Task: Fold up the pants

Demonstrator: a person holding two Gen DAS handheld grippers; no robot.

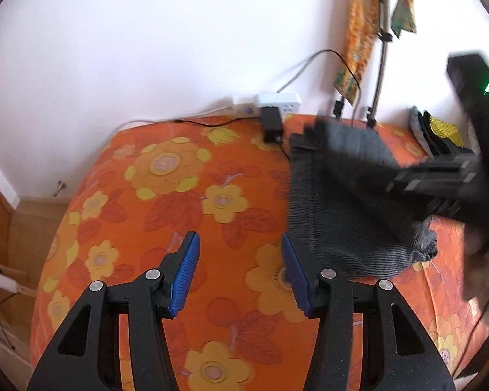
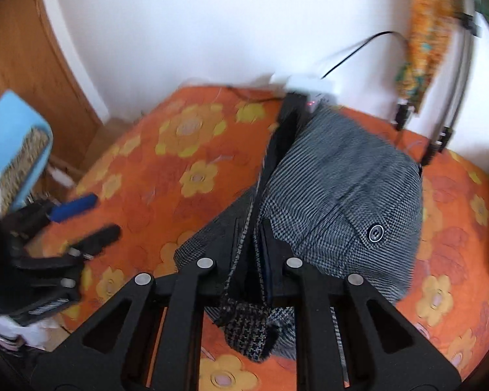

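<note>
Holding pants (image 2: 342,195) by one bunched edge, mid-bed (image 1: 179,179).
Right claw (image 2: 254,238) pinches several layers; one could slip out, skewing the fold, while left claw (image 1: 239,260) hangs spread, empty.
</note>
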